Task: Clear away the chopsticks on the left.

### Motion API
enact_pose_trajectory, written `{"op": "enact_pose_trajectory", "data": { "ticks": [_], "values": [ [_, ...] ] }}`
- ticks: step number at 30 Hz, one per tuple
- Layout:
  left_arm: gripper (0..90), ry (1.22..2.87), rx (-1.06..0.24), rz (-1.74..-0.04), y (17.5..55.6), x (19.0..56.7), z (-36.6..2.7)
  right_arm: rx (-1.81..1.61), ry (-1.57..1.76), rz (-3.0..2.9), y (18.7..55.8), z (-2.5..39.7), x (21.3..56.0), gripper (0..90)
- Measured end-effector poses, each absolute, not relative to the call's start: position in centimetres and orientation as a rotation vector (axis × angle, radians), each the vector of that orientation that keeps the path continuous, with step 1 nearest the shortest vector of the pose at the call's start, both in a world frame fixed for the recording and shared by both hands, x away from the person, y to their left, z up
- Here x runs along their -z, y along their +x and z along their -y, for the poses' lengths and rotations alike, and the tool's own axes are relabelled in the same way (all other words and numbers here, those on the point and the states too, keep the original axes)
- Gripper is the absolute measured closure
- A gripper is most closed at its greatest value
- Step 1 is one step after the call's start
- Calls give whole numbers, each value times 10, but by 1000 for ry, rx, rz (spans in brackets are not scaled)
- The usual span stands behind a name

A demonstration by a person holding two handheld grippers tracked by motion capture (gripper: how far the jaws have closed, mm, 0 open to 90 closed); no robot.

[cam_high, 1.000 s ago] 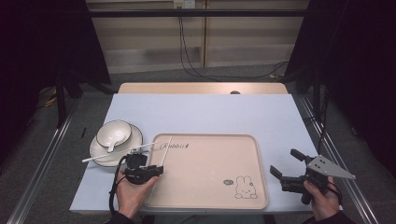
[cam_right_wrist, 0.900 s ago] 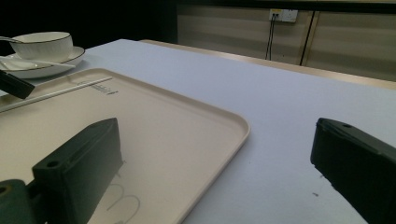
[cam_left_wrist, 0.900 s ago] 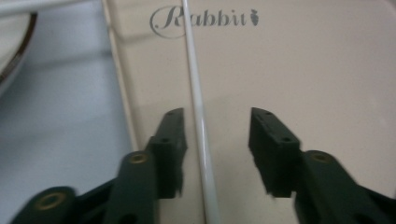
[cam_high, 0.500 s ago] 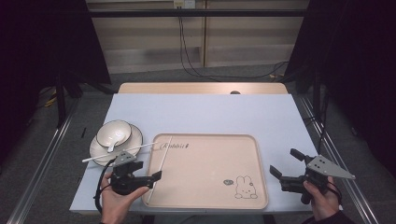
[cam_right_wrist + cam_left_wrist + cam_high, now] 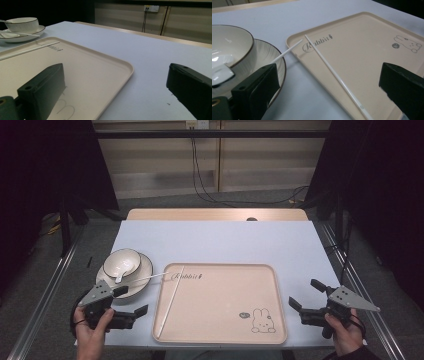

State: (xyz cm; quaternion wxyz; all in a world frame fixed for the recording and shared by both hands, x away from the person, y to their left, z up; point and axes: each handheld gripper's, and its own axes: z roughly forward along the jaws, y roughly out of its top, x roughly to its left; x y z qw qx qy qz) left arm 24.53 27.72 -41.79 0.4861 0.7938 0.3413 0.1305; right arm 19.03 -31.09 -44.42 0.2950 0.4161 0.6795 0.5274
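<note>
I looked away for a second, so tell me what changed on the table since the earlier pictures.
The left gripper pulled back from the tray's left edge toward the near left corner of the table, jaws open, holding nothing. One chopstick lies along the tray's left side; the other rests from plate to tray. The right gripper, bowl and tray stayed put.

Only readable text: "Rabbit" in script, printed on the beige tray (image 5: 372,62) near its top-left corner, beside a white chopstick (image 5: 332,72). Small round mark by the rabbit drawing: unreadable.
</note>
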Motion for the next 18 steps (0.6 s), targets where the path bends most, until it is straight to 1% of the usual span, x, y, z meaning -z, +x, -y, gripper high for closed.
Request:
{"op": "enact_pose_trajectory", "data": {
  "ticks": [7, 8, 9, 11, 14, 17, 18],
  "values": [
    [33, 1936, -272, -804, 260, 413, -303, -1407, 1111, -1809, 190, 311, 444, 15],
    [34, 1977, -253, -783, 264, 412, -310, -1406, 1112, -1806, 190, 311, 444, 15],
    [36, 1977, -253, -783, 264, 412, -310, -1406, 1112, -1806, 190, 311, 444, 15],
    [47, 2028, -239, -767, 269, 410, -319, -1407, 1115, -1807, 190, 311, 444, 15],
    [51, 2042, -218, -787, 276, 410, -326, -1409, 1120, -1800, 191, 311, 444, 15],
    [62, 2085, -231, -765, 284, 407, -336, -1407, 1119, -1802, 190, 311, 444, 15],
    [63, 2089, -259, -740, 287, 408, -340, -1407, 1120, -1801, 190, 311, 444, 15]
  ]
}}
